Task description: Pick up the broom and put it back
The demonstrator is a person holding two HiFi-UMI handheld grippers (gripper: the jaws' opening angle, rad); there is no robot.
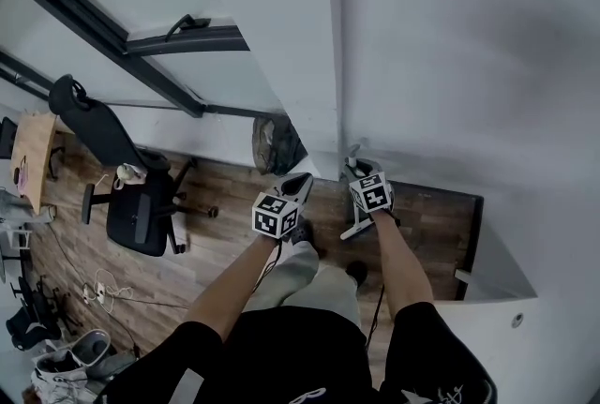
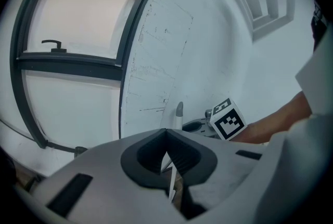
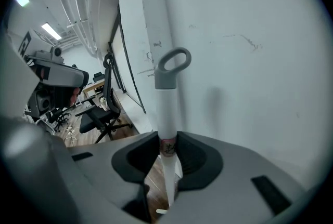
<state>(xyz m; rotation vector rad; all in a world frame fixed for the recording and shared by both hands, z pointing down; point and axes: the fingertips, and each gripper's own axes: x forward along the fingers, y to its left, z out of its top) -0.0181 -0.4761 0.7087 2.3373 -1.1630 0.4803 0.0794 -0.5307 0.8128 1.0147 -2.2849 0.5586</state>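
Right gripper (image 3: 167, 149) pinching broom (image 3: 167, 108) pole. Pole stands up, 6 to 12 o'clock, grey loop (image 3: 172, 68) at 12, near white wall (image 3: 250, 62). Left gripper (image 2: 166, 137) pressed together, empty, at broom's 9 o'clock.

- Brown wood-plank floor (image 1: 225, 247): runs beneath the left gripper (image 1: 298, 187).
- Black wheeled office chair (image 1: 141, 205): stands left of that gripper.
- White cables (image 1: 103, 288), grey-white shoes (image 1: 70, 357): lie farther left and behind it.
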